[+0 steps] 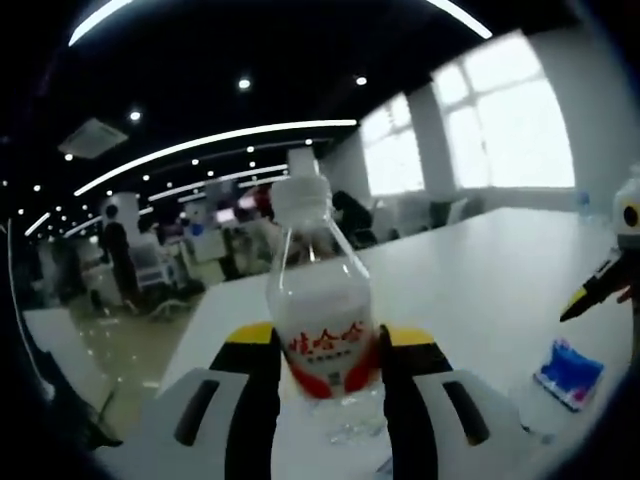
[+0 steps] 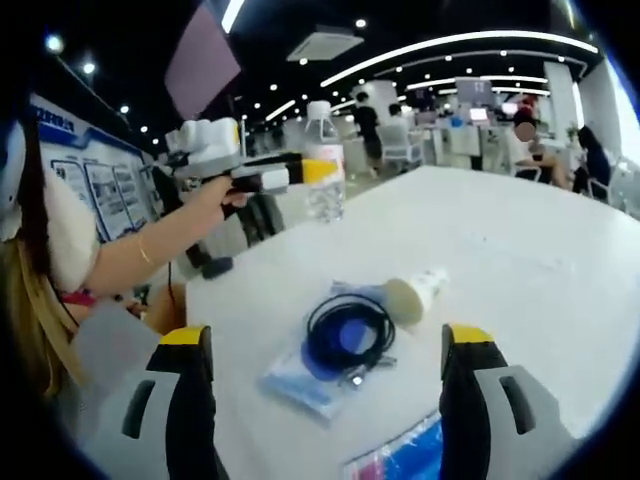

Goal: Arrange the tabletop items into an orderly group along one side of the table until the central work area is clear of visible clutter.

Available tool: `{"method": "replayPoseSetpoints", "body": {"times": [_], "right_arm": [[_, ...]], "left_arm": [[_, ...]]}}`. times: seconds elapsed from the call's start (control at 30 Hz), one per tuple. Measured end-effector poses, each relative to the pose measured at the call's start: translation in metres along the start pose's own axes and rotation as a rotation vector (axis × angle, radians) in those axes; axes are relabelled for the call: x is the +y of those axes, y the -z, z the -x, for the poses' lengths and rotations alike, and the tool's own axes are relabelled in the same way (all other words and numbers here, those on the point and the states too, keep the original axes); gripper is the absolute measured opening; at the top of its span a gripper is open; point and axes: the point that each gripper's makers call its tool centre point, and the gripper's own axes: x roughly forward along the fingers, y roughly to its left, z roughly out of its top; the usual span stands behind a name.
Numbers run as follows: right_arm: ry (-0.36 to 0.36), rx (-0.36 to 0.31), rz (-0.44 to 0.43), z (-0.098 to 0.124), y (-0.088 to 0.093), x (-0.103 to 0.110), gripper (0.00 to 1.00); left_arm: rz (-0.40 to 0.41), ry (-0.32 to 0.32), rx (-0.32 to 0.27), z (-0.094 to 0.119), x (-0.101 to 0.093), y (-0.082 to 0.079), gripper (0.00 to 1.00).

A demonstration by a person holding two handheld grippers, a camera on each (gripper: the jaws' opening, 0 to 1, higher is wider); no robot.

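Office bkgd: ceiling strip lights, desks, people seated and standing far off.

Left gripper view: blue-pink packet (image 1: 569, 372) flat on white table (image 1: 480, 280), right of jaws, well apart from them. Other gripper's yellow-tipped jaw poking in at right edge (image 1: 598, 288). Nothing between bottle and table edge ahead.

Right gripper view: coiled black cable (image 2: 348, 335) lying on blue pouch (image 2: 305, 375), small cream-white tube (image 2: 415, 293) on its side just beside coil, touching or nearly — can't tell. Another blue-pink packet (image 2: 400, 458) at bottom, between jaws. All mid-table, clear of right gripper (image 2: 330, 370), jaws spread wide, nothing gripped.

Water bottle (image 1: 318, 300): clear plastic, white cap, white label w/ red lettering, upright. Clamped between black-yellow pads of left gripper (image 1: 322, 360) at label height, near table's far corner. Same bottle (image 2: 324, 165) seen from the side, held by left gripper (image 2: 310, 172) in person's hand (image 2: 215, 195).
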Motion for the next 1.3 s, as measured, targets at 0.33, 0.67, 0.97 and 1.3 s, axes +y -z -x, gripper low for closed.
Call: {"method": "replayPoseSetpoints", "body": {"times": [0.33,0.67,0.97,1.3], "right_arm": [[0.004,0.053,-0.023,-0.007,0.017,-0.006,0.93],[-0.004,0.095,-0.052,-0.015,0.033,-0.008,0.92],[-0.012,0.123,-0.078,-0.02,0.045,-0.006,0.91],[-0.024,0.145,-0.095,-0.024,0.054,-0.002,0.9]], "left_arm": [[0.009,-0.033,0.01,-0.023,0.021,0.028,0.37],[0.017,-0.05,0.045,-0.041,0.033,0.062,0.37],[-0.002,-0.061,0.046,-0.052,0.042,0.083,0.37],[0.005,-0.066,0.05,-0.06,0.044,0.103,0.36]]}}
